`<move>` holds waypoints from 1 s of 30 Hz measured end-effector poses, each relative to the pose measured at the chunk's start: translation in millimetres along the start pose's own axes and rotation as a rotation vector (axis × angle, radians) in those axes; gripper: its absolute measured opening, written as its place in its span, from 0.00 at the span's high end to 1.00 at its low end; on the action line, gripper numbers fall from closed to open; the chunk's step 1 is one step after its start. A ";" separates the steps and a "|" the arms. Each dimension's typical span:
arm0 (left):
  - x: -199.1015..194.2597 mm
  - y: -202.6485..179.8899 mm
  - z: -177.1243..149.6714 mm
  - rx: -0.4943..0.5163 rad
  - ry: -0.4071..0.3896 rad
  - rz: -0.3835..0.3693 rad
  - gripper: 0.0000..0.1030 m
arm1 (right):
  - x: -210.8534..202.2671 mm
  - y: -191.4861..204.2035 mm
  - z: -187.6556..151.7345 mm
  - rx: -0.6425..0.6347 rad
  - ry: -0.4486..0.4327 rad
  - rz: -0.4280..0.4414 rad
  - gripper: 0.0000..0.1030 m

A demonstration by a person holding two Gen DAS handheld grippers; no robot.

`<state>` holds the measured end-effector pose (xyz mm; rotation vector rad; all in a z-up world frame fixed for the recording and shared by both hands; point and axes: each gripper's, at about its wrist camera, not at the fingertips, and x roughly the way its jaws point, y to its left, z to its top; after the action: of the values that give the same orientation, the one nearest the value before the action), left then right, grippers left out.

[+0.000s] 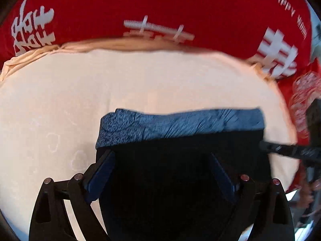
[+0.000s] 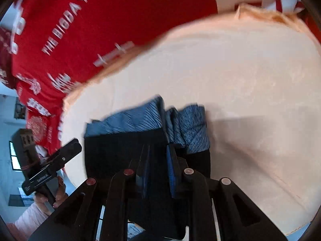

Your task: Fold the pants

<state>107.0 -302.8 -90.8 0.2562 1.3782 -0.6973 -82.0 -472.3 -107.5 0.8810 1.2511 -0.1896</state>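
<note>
The pants [image 1: 176, 124] are blue with a dark print and a black inner side, bunched in a folded stack on a cream sheet [image 1: 60, 100]. My left gripper [image 1: 160, 156] stands wide open over the near black part of the pants, one finger on each side. My right gripper [image 2: 158, 152] is shut on a fold of the pants [image 2: 140, 120] near their middle. In the left wrist view the right gripper [image 1: 289, 150] reaches in from the right. In the right wrist view the left gripper [image 2: 60, 154] shows at the left, held by a hand.
A red quilt with white characters and lettering [image 1: 160, 6] lies beyond the cream sheet; it also shows in the right wrist view [image 2: 100, 24]. The cream sheet's edge [image 2: 68, 100] drops off at the left. Room walls and a window show at the far left [image 2: 12, 156].
</note>
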 end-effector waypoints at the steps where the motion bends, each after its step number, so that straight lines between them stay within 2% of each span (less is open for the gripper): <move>1: 3.8 0.9 -1.4 0.006 0.002 0.006 0.09 | 8.7 -7.1 -0.6 0.023 0.010 0.009 0.82; 3: 3.7 2.3 -1.6 0.005 0.006 0.001 0.09 | 12.3 -17.1 -0.6 0.078 0.000 0.065 0.85; 5: 1.7 2.0 0.0 0.011 0.016 0.022 0.09 | 10.1 -15.3 -1.5 0.068 -0.001 0.066 0.85; 8: -4.9 6.0 -1.2 -0.009 0.040 0.069 0.09 | 2.3 -12.7 -5.6 0.034 -0.001 0.025 0.85; 13: -20.5 14.6 -23.0 -0.041 0.055 0.172 0.09 | -19.5 -20.5 -16.8 0.073 -0.016 -0.055 0.81; 18: -45.6 3.8 -50.1 -0.013 0.050 0.218 0.09 | -38.7 -22.9 -44.1 0.076 0.005 -0.134 0.81; 21: -61.0 -11.8 -60.5 0.009 0.054 0.227 0.09 | -49.5 -13.3 -62.3 0.053 0.009 -0.197 0.58; 22: -64.7 -16.4 -62.1 -0.008 0.106 0.216 0.09 | -53.6 -9.2 -68.5 0.056 0.009 -0.210 0.44; 23: -68.7 -21.0 -65.2 0.000 0.108 0.223 0.09 | -57.3 -4.5 -73.9 0.061 0.007 -0.211 0.38; 28: -84.4 -36.2 -78.6 0.036 0.130 0.255 0.09 | -66.5 20.2 -92.1 0.054 0.015 -0.233 0.38; 30: -92.8 -39.0 -84.1 0.039 0.133 0.264 0.02 | -72.4 34.8 -100.4 0.026 0.006 -0.251 0.33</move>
<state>13.1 -258.5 -10.5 0.5129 1.4259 -0.4943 -161.6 -405.7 -31.7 0.7452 1.3662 -0.4039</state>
